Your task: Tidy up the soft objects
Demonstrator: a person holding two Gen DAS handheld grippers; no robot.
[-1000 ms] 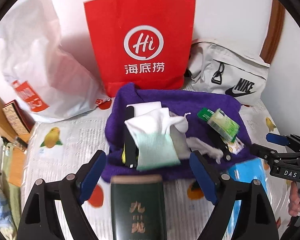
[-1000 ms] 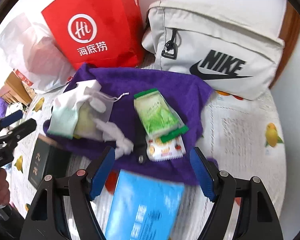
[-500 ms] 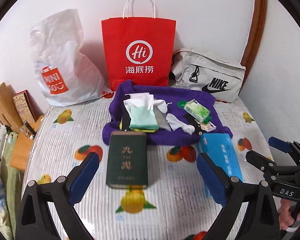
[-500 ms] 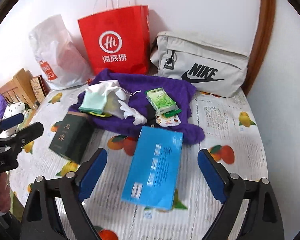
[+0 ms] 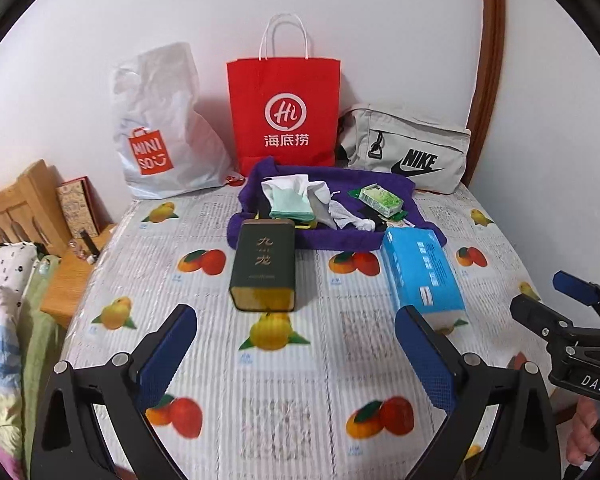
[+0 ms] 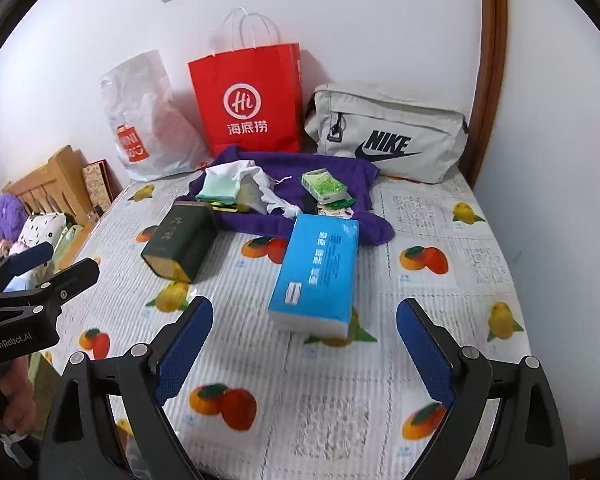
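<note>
Hovering over bed (image 5: 300, 360): left tongs (image 5: 296, 354) and right tongs (image 6: 304, 346), both spread wide, empty. Eyeing blue tissue pack (image 6: 316, 276): light, squashy; pinching across narrow sides likely safest.

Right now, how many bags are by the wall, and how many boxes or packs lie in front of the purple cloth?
Bags: 3: white plastic bag, red paper bag, grey fabric bag
Boxes or packs: 2: dark green box, blue tissue pack
Total: 5

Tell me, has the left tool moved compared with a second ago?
Yes. The left tool has pulled back from the purple towel: earlier its pads flanked the towel's near edge, now the dark green box and open bed lie between them.
</note>
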